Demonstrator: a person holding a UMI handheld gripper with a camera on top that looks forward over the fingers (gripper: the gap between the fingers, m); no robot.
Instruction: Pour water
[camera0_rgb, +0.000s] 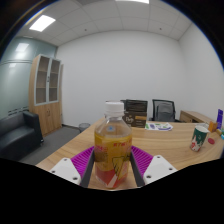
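the tool (113, 172) holds the bottle (113, 145) upright so no water spills. the cup (200, 138) waits at three o'clock on the desk (165, 143).

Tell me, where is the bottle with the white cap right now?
In the gripper view, the bottle stands upright between the gripper's two pink-padded fingers, over the near end of the wooden table, with a small green-and-white cup farther off to its right.
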